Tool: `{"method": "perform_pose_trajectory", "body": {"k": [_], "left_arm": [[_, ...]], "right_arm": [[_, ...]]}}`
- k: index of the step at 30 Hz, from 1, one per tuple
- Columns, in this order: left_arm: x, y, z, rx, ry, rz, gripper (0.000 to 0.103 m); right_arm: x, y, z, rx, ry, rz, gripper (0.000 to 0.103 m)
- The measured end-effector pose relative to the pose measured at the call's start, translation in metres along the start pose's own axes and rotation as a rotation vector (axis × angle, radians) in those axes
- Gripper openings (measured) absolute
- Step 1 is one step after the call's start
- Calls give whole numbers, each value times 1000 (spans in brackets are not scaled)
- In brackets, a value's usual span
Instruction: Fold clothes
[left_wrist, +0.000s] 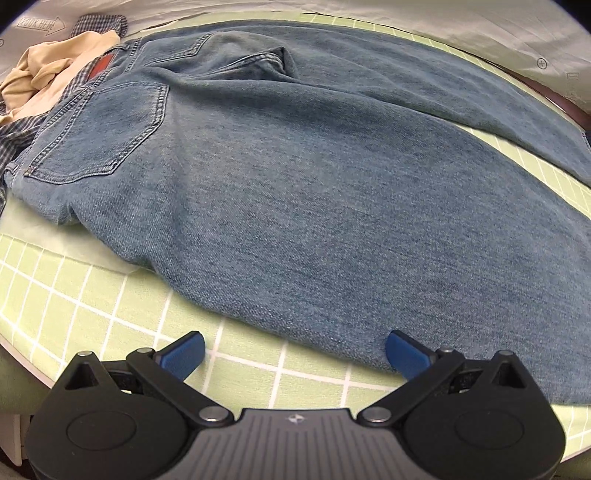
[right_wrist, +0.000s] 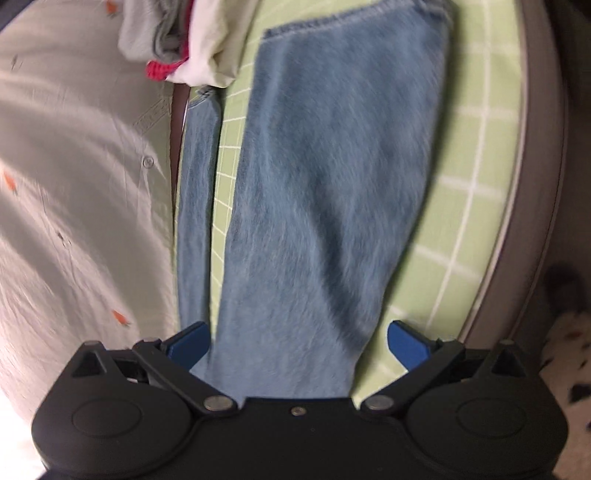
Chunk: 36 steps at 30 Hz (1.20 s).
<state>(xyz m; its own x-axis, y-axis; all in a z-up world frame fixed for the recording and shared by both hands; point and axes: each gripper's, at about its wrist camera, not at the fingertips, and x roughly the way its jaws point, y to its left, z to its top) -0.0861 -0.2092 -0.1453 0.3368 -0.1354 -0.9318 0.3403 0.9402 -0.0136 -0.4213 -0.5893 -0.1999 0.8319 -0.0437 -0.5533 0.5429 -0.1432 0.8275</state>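
Blue jeans (left_wrist: 295, 177) lie back side up on a green grid mat (left_wrist: 74, 295), waist and back pockets at the left, legs running right. My left gripper (left_wrist: 293, 354) is open and empty, just above the mat at the near edge of the nearer leg. In the right wrist view the two legs (right_wrist: 325, 184) stretch away to their hems at the top. My right gripper (right_wrist: 297, 345) is open over the wider leg, holding nothing. That view is blurred.
A cream garment (left_wrist: 40, 74) and a checked shirt (left_wrist: 22, 136) are heaped left of the waistband. A pile of grey, white and pink clothes (right_wrist: 177, 40) lies beyond the hems. A pale sheet (right_wrist: 74, 184) borders the mat; the table's rim (right_wrist: 535, 184) curves at the right.
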Motion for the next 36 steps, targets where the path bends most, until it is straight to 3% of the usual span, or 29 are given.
{"method": "perform_pose_trajectory", "body": {"k": [7,13,22,36], "left_arm": [[0,29,8,-29,23,-27,103],[-1,82,19,-192,18,-8,103],[-6,176,32,-532,-54,24,103],[17,254,103,-839,-179,44,102]], "right_arm": [[14,4,-14,60,-46,40,103],[15,4,-13,119,-131,62,103],[6,7,5,137,-303,60,103],[5,11,41,212,-547,102,103]]}}
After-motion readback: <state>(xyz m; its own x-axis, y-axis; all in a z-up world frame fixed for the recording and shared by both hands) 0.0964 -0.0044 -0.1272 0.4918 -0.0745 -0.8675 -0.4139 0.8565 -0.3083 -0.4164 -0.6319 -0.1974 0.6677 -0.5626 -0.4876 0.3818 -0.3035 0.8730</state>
